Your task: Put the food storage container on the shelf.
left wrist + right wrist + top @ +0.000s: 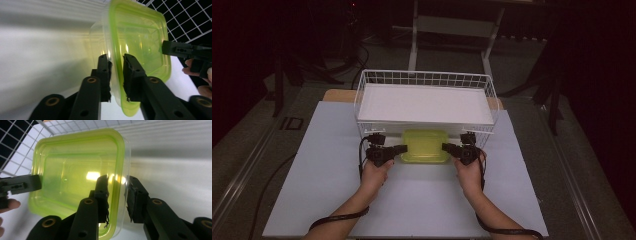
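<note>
A translucent yellow-green plastic container [426, 146] with a lid sits on the white table top, just in front of the wire basket. My left gripper [404, 148] grips its left edge and my right gripper [444, 146] its right edge. In the left gripper view the container's rim [140, 35] runs between the two jaws of the left gripper [117, 58], which is shut on it. In the right gripper view the right gripper [117, 181] clamps the container's [72, 170] side wall, one jaw inside and one outside. Each view shows the other gripper's tip on the far edge.
A white wire basket [362, 95] stands right behind the container, with a flat white board [424, 102] lying across its top. The white table sheet [337, 190] stretches out to both sides and toward me. Dark floor, cables and stands surround the table.
</note>
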Available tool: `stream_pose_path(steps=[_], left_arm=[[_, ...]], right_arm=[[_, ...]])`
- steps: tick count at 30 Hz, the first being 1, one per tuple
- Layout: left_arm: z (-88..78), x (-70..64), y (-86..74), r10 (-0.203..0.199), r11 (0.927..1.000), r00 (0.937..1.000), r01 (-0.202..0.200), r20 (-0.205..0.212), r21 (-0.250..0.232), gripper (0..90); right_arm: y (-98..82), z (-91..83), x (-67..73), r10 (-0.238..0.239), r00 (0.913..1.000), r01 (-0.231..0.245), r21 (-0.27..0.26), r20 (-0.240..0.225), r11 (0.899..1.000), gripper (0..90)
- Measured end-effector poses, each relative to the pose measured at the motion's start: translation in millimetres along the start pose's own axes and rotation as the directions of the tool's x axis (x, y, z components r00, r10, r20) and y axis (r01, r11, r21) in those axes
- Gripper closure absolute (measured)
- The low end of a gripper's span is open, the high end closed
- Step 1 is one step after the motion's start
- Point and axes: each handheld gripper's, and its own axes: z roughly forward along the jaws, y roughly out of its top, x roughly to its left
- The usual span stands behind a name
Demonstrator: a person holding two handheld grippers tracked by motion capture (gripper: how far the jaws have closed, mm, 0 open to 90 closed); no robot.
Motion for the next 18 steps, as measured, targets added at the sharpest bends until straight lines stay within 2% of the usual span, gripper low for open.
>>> stream_pose_path(steps=[2,7,10,12,13,16,18], left_arm=[[0.6,2.5,-1.5,0.010,0.9998,0.9999,-0.010,0.008,-0.019,71.9],[2.5,4.8,-2.4,0.028,0.9984,0.9995,-0.028,-0.014,-0.049,64.7],[3.5,3.4,-0.8,0.022,0.9982,0.9996,-0.023,-0.015,-0.055,56.9],[3.5,-1.0,0.3,0.040,0.9981,0.9991,-0.040,-0.015,-0.047,51.3],[3.1,-3.6,0.8,0.053,0.9975,0.9982,-0.054,-0.029,-0.045,47.9],[2.0,-3.7,1.0,0.055,0.9974,0.9980,-0.057,-0.029,-0.045,47.7],[0.7,-1.4,0.7,0.040,0.9984,0.9989,-0.041,-0.024,-0.039,47.7]], right_arm=[[-1.9,1.3,3.2,-0.014,0.9995,0.015,-0.025,0.027,1.000,70.2],[-1.7,5.4,2.5,-0.032,0.9985,0.035,-0.052,0.043,0.998,68.4],[-1.5,7.8,1.8,-0.029,0.9986,0.031,-0.062,0.043,0.998,66.9],[-2.4,8.1,3.6,-0.042,0.9978,0.045,-0.062,0.052,0.997,63.6],[-3.3,8.7,4.6,-0.052,0.9970,0.056,-0.064,0.057,0.996,61.2],[-4.6,7.9,5.1,-0.047,0.9976,0.051,-0.065,0.050,0.997,60.7],[-5.6,4.9,7.8,-0.058,0.9974,0.061,-0.074,0.044,0.995,58.5]])
